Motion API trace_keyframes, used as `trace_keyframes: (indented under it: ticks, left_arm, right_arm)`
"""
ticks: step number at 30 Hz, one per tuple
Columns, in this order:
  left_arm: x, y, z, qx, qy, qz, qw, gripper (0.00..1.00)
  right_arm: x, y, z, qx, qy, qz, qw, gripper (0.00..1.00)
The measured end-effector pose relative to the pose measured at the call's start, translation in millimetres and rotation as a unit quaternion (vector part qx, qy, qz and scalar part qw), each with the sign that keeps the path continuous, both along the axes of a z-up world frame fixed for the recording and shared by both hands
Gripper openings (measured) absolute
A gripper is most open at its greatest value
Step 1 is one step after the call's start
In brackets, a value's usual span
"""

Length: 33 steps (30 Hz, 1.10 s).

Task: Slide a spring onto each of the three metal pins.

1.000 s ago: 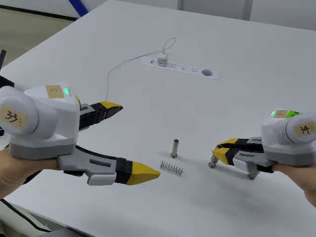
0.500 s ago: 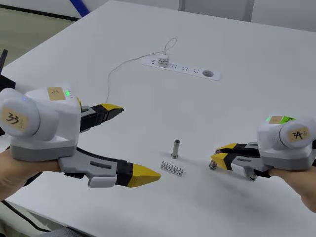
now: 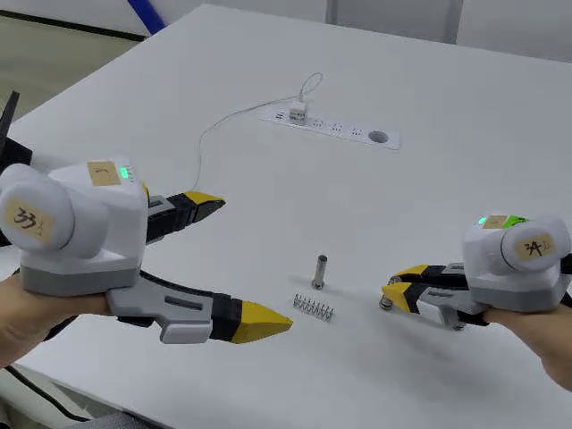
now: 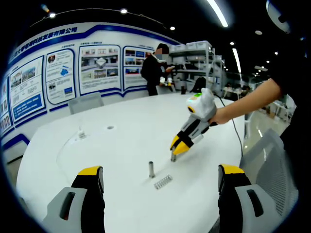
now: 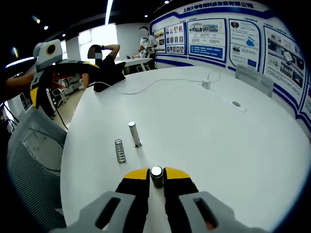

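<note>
Steadiness likely explains your right gripper (image 5: 156,177) pinching the sprung pin (image 5: 156,171) upright; your left gripper (image 3: 252,263), spread wide, hovers near the loose spring (image 3: 314,308).

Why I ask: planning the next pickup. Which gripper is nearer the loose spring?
Right, it seems. The right gripper, shut on a pin, sits close beside the loose spring; the open left gripper hangs farther back, spring ahead of its jaws.

A white power strip (image 3: 331,128) lies on the far part of the white table (image 3: 465,116), 1 small white plug (image 3: 298,113) seated in it and a thin white cable (image 3: 197,156) curving off to the near side. Blue-framed display panels (image 4: 97,62) line the wall, and 1 person (image 4: 156,68) stands beyond the table.
</note>
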State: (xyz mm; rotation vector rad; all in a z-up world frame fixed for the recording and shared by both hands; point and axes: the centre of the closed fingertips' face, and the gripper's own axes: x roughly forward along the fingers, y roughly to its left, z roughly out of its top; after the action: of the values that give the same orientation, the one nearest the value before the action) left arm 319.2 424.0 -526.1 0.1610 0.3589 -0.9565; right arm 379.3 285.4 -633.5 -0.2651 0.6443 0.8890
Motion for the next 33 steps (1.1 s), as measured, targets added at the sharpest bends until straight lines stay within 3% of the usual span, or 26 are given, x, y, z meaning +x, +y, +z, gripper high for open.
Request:
trace_keyframes:
  ticks: [12,20,25,33]
  left_arm:
    - [-3.8,-1.5,7.6,0.004,-0.008,-0.003,1.0000,1.00]
    - [-6.4,-1.1,12.6,0.004,-0.014,-0.003,0.9999,1.00]
    - [-7.9,-0.6,12.2,0.002,-0.014,-0.002,0.9999,1.00]
    - [-8.4,4.9,9.3,0.000,-0.011,0.003,0.9999,1.00]
  right_arm:
    - [-2.8,-0.8,10.8,0.001,-0.005,0.001,1.0000,0.15]
    - [1.1,2.8,38.6,0.001,-0.050,0.001,0.9988,0.17]
    - [-3.1,19.2,53.2,0.016,-0.062,0.015,0.9979,0.18]
    - [-17.7,51.7,42.3,0.013,-0.052,0.059,0.9968,0.18]
